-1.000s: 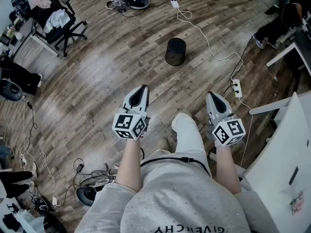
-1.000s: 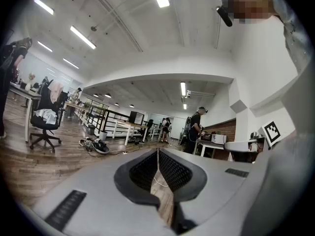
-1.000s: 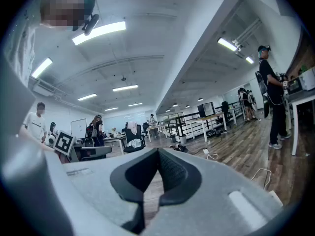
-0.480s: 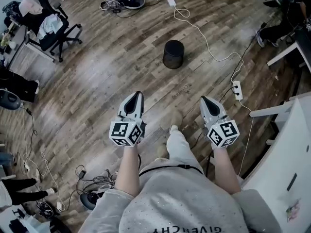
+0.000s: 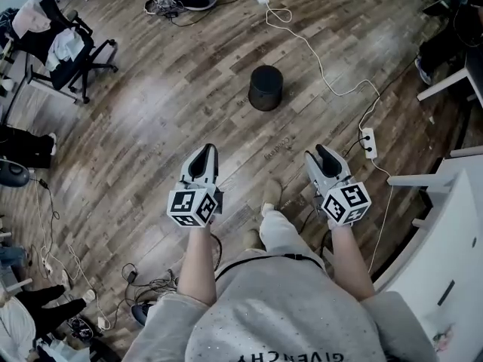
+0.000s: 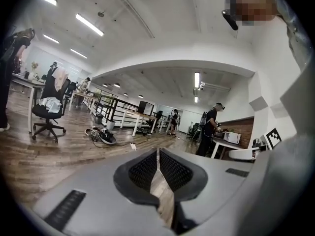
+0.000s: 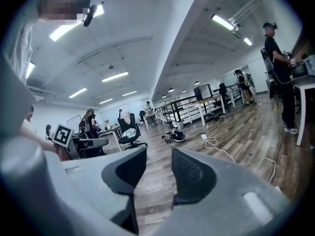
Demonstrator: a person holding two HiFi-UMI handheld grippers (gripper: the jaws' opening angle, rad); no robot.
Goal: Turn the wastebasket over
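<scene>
1. While the black wastebasket [image 5: 266, 87] stands on the wooden floor [image 5: 151, 119], well ahead of both tongs, approach before reaching.
2. Left tongs [image 5: 204, 153]: pressed together, empty. Spread them before contact.
3. Right tongs [image 5: 323, 154]: spread, having just been opening, nothing between them.
4. Recommended: grip opposite sides of the wall, then rotate evenly, both tongs moving together.
5. Avoid the white cable [image 5: 317, 62] lying near the wastebasket, to its right.

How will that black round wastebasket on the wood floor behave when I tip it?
The black round wastebasket looks small, so probably light, tipping easily. Its round side may roll once down. The glossy plank floor could let it slide.
</scene>
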